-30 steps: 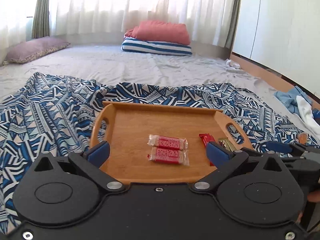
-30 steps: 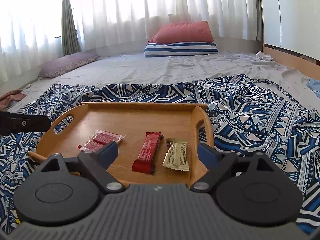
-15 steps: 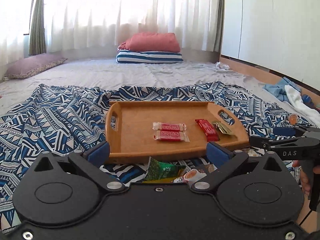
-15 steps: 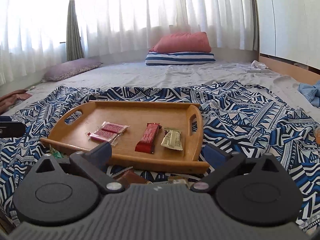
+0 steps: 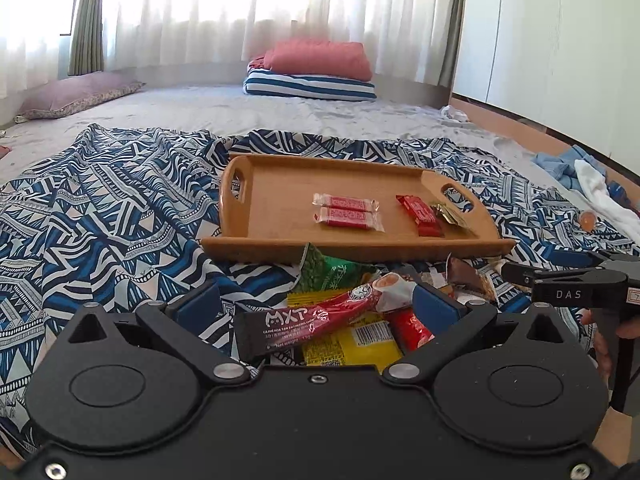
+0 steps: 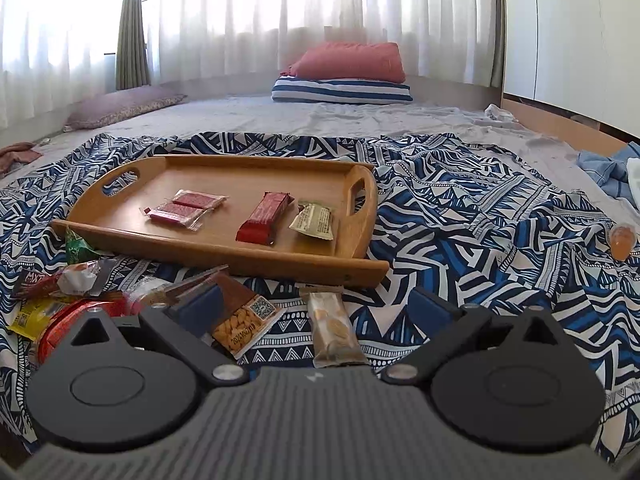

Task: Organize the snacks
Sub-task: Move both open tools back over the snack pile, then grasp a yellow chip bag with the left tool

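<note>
A wooden tray (image 5: 352, 249) lies on the patterned blanket and holds two pink-red wafers (image 5: 347, 212), a red bar (image 5: 419, 211) and a gold packet (image 5: 449, 213). In front of it is a loose pile: a green packet (image 5: 328, 272), a red MXT stick (image 5: 316, 320) and a yellow packet (image 5: 352, 346). My left gripper (image 5: 316, 306) hangs open over this pile, the stick lying untouched between its fingers. My right gripper (image 6: 316, 308) is open over a peanut packet (image 6: 244, 320) and a beige bar (image 6: 334, 328), gripping nothing. It also shows at the right of the left wrist view as the right gripper (image 5: 560, 280).
The blue-white blanket (image 6: 460, 216) covers a grey mattress. An orange jelly cup (image 6: 622, 240) stands on the blanket at the right. Pillows (image 5: 316, 72) lie at the far end, clothes (image 5: 580, 172) at the right edge, and a white wardrobe (image 5: 560, 40) beyond them.
Both grippers have drawn back from the tray and sunk lower. The tray now looks farther away, and the loose pile of snacks in front of it has come into view.
</note>
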`<state>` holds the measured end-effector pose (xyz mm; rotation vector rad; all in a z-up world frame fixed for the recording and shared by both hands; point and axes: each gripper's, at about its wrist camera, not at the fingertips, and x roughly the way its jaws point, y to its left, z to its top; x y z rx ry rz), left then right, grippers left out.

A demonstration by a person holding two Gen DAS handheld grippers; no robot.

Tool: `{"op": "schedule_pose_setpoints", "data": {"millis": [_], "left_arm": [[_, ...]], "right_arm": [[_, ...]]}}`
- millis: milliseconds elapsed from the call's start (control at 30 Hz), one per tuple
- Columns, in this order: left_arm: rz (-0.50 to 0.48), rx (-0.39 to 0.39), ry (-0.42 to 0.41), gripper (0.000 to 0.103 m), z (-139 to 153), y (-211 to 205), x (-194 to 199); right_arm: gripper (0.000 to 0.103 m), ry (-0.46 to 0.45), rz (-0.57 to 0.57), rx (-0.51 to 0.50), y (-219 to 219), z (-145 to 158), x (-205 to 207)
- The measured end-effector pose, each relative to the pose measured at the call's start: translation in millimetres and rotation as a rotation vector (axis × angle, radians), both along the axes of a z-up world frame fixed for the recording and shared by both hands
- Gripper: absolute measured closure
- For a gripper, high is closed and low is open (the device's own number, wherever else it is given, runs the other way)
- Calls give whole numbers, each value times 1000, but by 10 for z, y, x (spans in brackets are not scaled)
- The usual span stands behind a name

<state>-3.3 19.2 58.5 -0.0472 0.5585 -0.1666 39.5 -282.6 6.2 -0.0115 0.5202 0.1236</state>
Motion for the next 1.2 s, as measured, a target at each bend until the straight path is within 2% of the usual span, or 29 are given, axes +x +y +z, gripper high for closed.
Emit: {"op": "schedule_pose_setpoints", "data": {"millis": [167,200,267,333,533,767,1100,1200], "left_arm": [[7,12,33,3,-132,-58,-19],[3,11,41,6,-155,-72,-24],[-6,4,72,20,-216,-100,-26],[-15,-11,100,24,-269,-120,-22],[-19,-32,128,24,-358,-205,12],[45,-46,157,23,-438,-264,213],[50,5,129,23,-518,-350,331],[43,24,115,42,-515,-356,294]], "right_arm": [[0,16,-9,-4,16,-93,21],[0,19,-9,-2,17,-107,25],[0,24,-12,0,19,-133,33],[0,29,-15,-1,19,-162,49],[0,45,-16,-4,44,-237,74],[0,52,-23,27,43,-278,130],[0,77,-10,62,2,-335,230],[0,77,-6,63,-2,-342,230]]}}
